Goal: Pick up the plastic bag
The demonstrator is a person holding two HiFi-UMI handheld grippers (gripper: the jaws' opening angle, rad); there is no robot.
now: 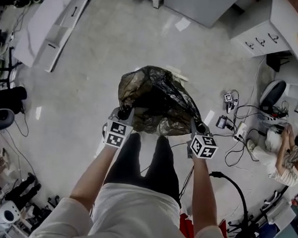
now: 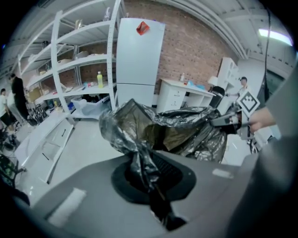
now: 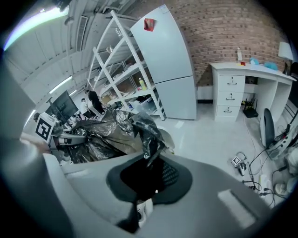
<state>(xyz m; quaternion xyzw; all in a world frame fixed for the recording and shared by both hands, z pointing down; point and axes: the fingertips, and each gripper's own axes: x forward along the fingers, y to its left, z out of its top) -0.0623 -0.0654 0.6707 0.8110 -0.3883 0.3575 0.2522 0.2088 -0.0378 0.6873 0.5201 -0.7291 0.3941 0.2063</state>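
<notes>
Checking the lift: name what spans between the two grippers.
The plastic bag, pinched by left gripper and right gripper at opposite edges, seen in the head view.

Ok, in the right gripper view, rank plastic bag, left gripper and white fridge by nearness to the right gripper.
1. plastic bag: in the jaws.
2. left gripper: left, across the bag.
3. white fridge: far back, by the wall.
</notes>
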